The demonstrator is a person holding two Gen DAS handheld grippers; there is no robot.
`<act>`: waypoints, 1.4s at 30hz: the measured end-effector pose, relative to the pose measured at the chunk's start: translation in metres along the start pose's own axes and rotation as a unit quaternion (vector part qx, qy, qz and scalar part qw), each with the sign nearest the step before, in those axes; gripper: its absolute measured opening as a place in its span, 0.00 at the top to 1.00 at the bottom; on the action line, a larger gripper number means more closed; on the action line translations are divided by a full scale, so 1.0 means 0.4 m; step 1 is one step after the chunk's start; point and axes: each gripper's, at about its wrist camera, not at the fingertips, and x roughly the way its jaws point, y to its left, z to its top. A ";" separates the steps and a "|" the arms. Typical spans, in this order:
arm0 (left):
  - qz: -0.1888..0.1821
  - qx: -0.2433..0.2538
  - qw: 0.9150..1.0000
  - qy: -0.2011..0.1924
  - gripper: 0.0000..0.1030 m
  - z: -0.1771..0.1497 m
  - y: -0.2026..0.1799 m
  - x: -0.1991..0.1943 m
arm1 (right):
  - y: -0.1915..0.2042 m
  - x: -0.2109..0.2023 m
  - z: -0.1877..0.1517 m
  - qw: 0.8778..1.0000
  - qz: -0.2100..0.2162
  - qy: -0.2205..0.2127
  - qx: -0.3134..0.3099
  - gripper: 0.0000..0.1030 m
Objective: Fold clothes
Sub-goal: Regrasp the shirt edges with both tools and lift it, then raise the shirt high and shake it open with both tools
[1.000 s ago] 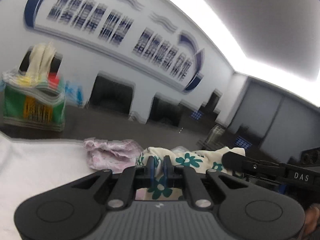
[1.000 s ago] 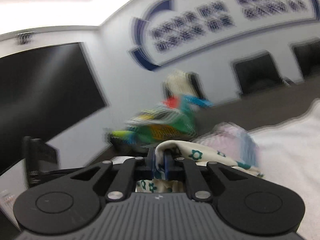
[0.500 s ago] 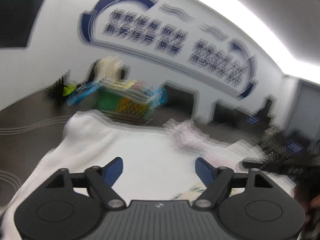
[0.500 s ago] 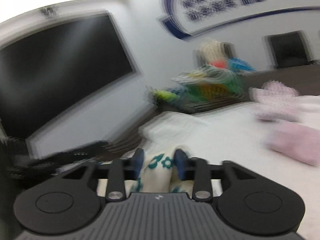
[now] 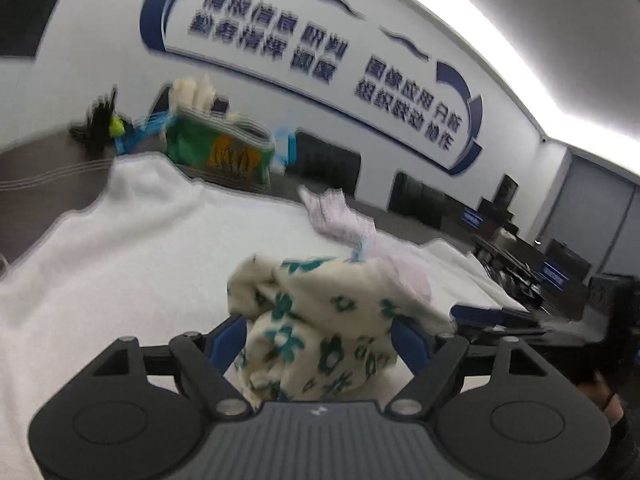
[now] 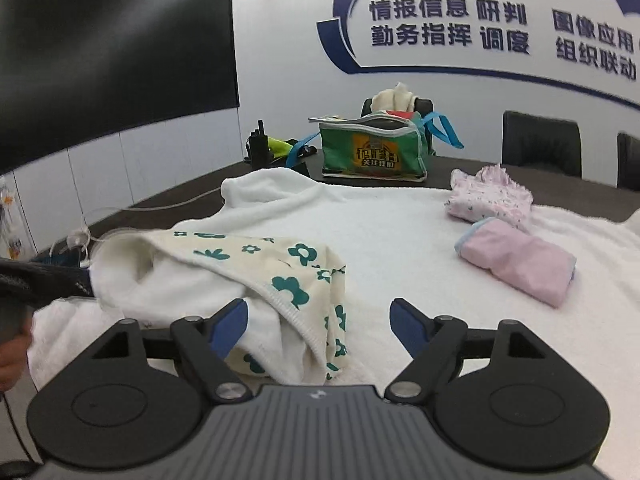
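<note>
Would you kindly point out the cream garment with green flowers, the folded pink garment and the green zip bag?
cream garment with green flowers (image 6: 296, 276), right wrist view, printed front.
folded pink garment (image 6: 520, 260), right wrist view, top face.
green zip bag (image 6: 372, 156), right wrist view, front panel.

Up at twelve o'clock, the wall sign (image 6: 480, 24) reads 情报信息 研判 over 勤务指挥 调度, with 图像应用 and 组织联动 running off toward two o'clock. On the green bag (image 6: 376, 152), the orange badge's lower line reads 关注我们; the upper line is too small.

Cream garment (image 6: 280, 264) with teal flowers, white towel (image 6: 380, 220), pink folded cloth (image 6: 520, 258), green bag (image 6: 372, 154).
</note>
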 end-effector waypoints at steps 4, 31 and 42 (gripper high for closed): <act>0.075 0.026 0.997 -0.009 0.22 0.013 -0.075 0.024 | -0.017 0.060 -0.012 1.000 -0.008 0.008 -0.009 0.23; 0.210 0.163 0.964 -0.018 0.27 -0.119 -0.200 0.010 | 0.165 -0.146 -0.011 0.989 -0.064 -0.085 -0.103 0.96; 0.078 0.199 0.961 -0.175 0.99 0.358 -0.187 -0.254 | 0.254 -0.230 0.234 0.948 -0.104 -0.221 -0.202 0.96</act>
